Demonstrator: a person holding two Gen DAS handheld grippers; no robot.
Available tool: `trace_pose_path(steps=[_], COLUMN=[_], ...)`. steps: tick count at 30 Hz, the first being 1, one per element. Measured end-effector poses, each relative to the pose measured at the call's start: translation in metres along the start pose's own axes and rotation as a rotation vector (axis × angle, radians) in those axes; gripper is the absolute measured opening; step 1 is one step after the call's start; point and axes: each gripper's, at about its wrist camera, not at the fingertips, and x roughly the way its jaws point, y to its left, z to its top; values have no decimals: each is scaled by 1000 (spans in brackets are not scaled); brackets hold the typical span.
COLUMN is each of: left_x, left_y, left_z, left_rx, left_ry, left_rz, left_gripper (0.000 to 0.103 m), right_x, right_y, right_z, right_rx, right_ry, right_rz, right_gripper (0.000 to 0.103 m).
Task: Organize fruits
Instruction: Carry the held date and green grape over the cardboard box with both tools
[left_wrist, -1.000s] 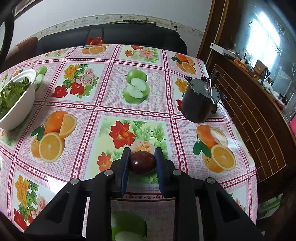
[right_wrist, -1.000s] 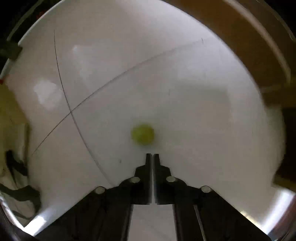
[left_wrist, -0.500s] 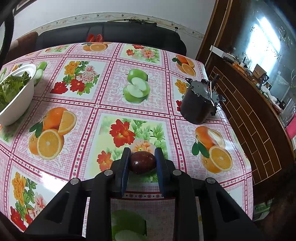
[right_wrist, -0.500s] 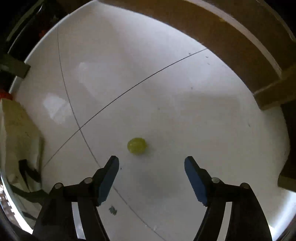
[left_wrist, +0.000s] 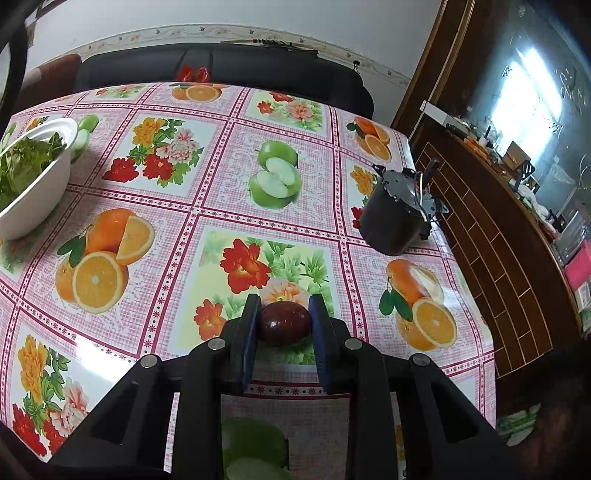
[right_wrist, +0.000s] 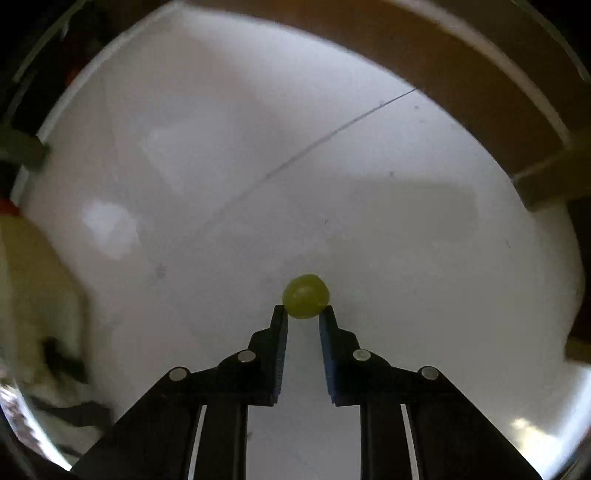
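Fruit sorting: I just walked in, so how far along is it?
Nothing looks put away yet. In hand: the left tongs are shut on a dark red fruit above the tablecloth; the right tongs, which just closed, pinch a small green fruit at their tips over the white floor. Left: placing both. No fruit container is in view; the white bowl holds leafy greens.

Window (left_wrist: 524, 92) glare lights the sharp left view; the right view is dim, motion-blurred, and edge-warped.
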Motion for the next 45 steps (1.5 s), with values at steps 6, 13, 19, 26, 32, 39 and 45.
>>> trace_pose_path(steps=[6,13,19,26,32,39,45], left_x=[-4,-6,-8,-43,-120,-212,-271], left_y=[1,2,10,29,99,190,262], left_z=[-1,-1,0,-31,-70,-104,-124], left_rx=[-6,-6,-30,9,49,50,17], left_ry=[-20,-20,1,77,109,85,67], left_rz=[-27,-55,-158,-153,-128,-84,-106], left_gripper=[23,23,23,22,22,23,23], right_x=[-162,-341,-487,-672,-763,-803,-811], right_y=[-23,-43,-58,-26,46,179,311], right_z=[-45,-138,-221,-333,-411,-459,-510], right_rx=[90,100,145,95,-67,-351,-638], right_ry=[-102,-154,-234,-424,-575,-592,-535], right_rz=[205,189,79,42,116,374,516], right_gripper=[17,17,17,18,18,18,18])
